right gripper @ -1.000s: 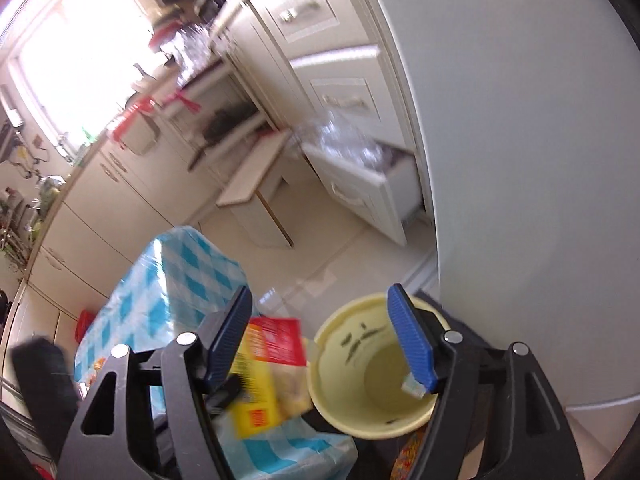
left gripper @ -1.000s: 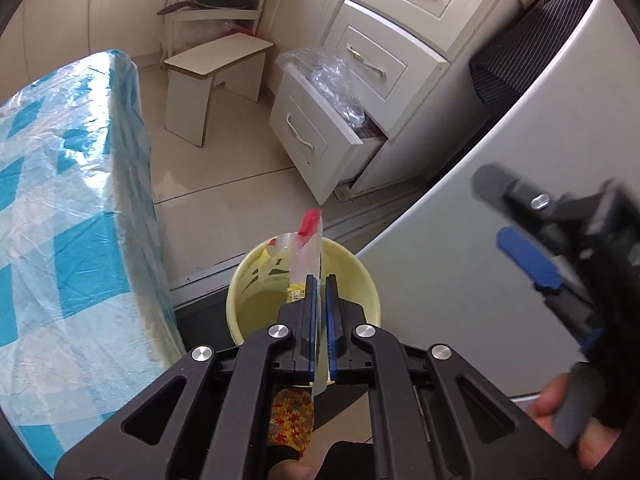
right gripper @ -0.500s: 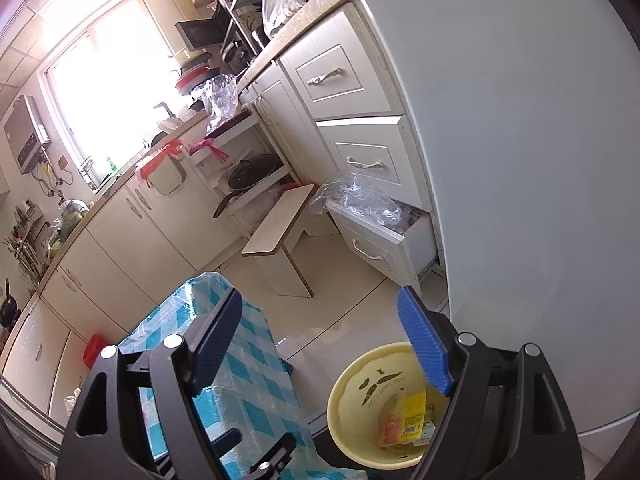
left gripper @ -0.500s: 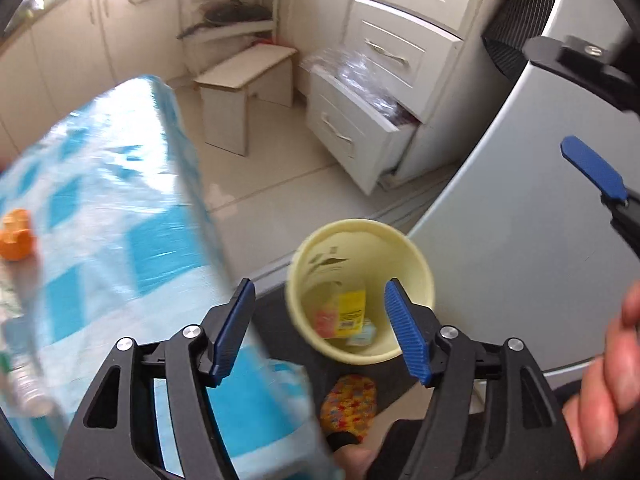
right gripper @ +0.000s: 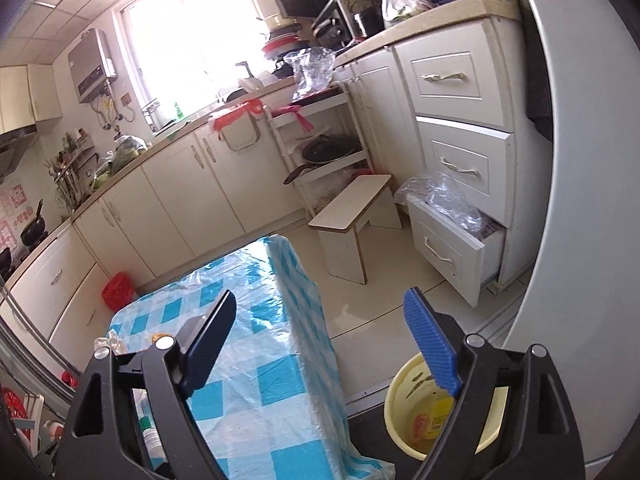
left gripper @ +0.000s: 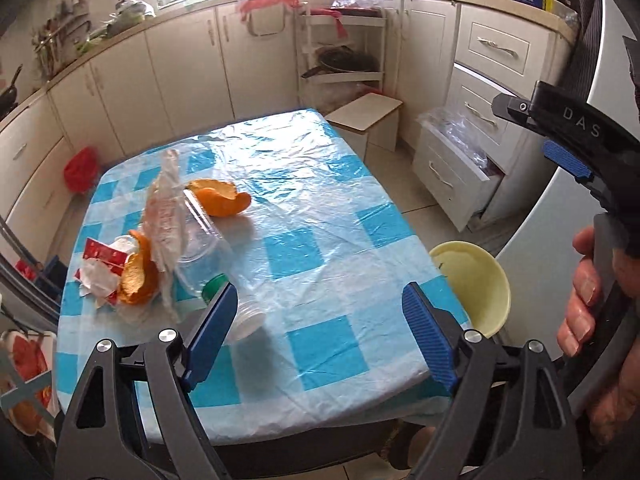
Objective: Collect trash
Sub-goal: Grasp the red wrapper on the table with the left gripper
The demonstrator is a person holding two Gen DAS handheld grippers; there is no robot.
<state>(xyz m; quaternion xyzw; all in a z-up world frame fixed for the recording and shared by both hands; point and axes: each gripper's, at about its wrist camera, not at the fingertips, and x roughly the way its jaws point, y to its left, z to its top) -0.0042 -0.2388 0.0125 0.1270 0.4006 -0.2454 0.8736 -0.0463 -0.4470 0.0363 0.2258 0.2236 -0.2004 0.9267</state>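
Trash sits on the tabletop (left gripper: 304, 216) far left: orange peel (left gripper: 219, 200), a clear bottle (left gripper: 202, 256), red wrappers (left gripper: 100, 260). The yellow bin (right gripper: 404, 400) on the floor right of it holds wrappers. Left gripper (left gripper: 316, 338) and right gripper (right gripper: 320, 344) fingers are both opening, nothing between them.

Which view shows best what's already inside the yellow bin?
The right wrist view: it looks down into the bin and shows wrappers at the bottom. The left wrist view catches only part of its rim and inner wall beyond the table edge.
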